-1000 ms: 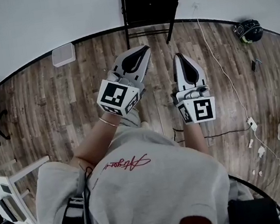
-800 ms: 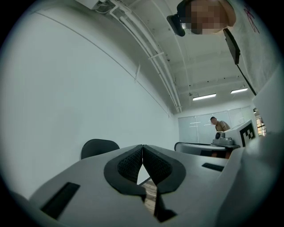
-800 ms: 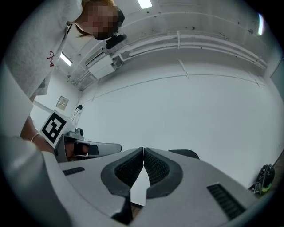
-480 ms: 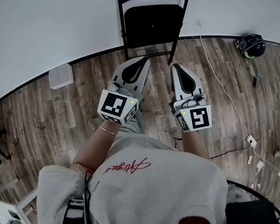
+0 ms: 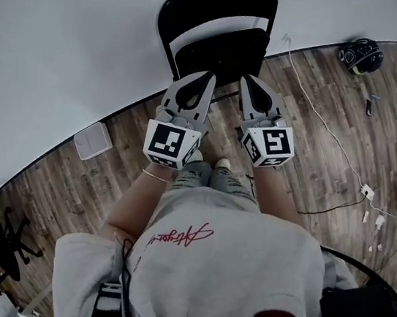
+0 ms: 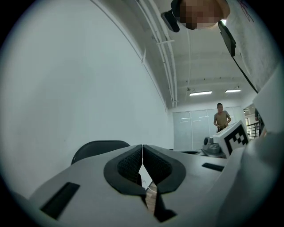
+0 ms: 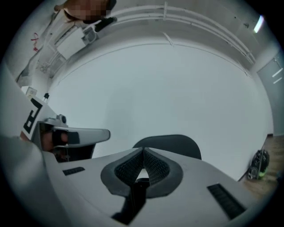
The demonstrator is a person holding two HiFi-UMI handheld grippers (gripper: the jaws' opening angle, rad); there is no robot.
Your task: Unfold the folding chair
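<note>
A black folding chair (image 5: 220, 29) leans folded against the white wall, straight ahead in the head view. Its rounded back shows behind the jaws in the left gripper view (image 6: 100, 148) and in the right gripper view (image 7: 171, 145). My left gripper (image 5: 205, 79) points at the chair's lower left, its tip just short of the frame, jaws shut and empty. My right gripper (image 5: 248, 79) points at the chair's lower right, also shut on nothing. In their own views the left gripper (image 6: 142, 147) and right gripper (image 7: 143, 150) have their pads pressed together.
A white cable (image 5: 317, 114) runs down the wall and across the wood floor (image 5: 70, 188) at right. A dark helmet-like object (image 5: 361, 56) lies by the wall at far right. A white box (image 5: 93, 140) sits at the wall at left. A person (image 6: 221, 117) stands far off.
I have walked toward the wall: the chair has grown and come fully into view. Both grippers, still shut, now reach almost to its lower frame.
</note>
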